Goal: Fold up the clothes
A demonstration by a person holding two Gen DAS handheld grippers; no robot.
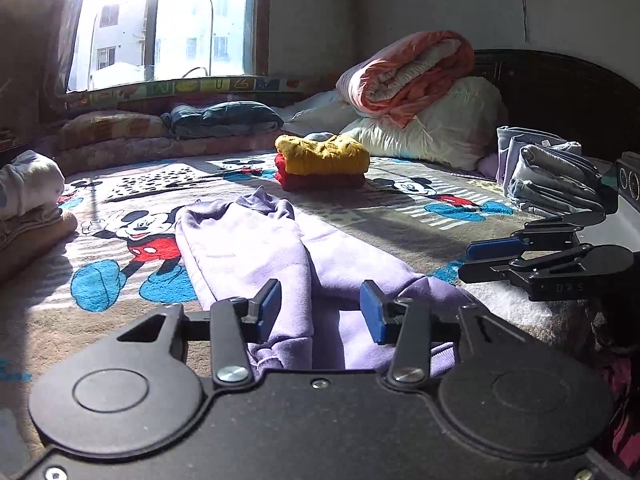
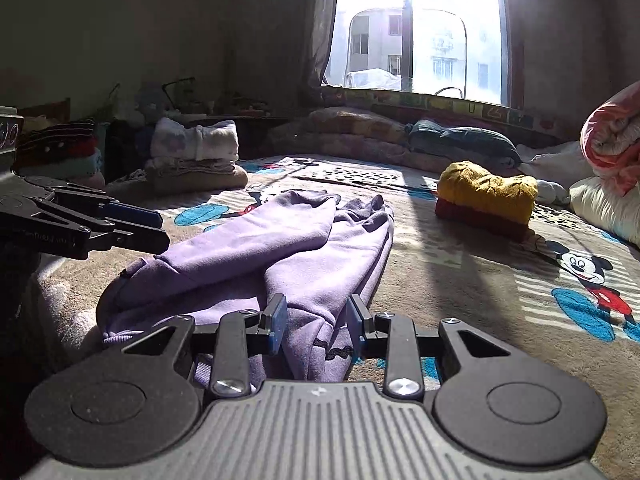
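A lilac garment (image 1: 248, 248) lies lengthwise on the Mickey Mouse blanket (image 1: 132, 236), with its two long parts side by side. My left gripper (image 1: 320, 312) is open at its near end, and lilac fabric lies between the blue pads (image 1: 267, 309). In the right wrist view the same garment (image 2: 280, 252) is creased and partly doubled over. My right gripper (image 2: 316, 320) is open over its near edge, a fold of cloth between the fingers. Each gripper shows in the other's view: the right gripper (image 1: 492, 258) and the left gripper (image 2: 136, 226).
A folded yellow top on a red one (image 1: 322, 162) sits mid-bed. A grey-lilac folded pile (image 1: 552, 178) lies right, a white and beige pile (image 2: 196, 156) left. A rolled pink quilt (image 1: 408, 72) rests on white pillows by the dark headboard (image 1: 560, 92). A window is behind.
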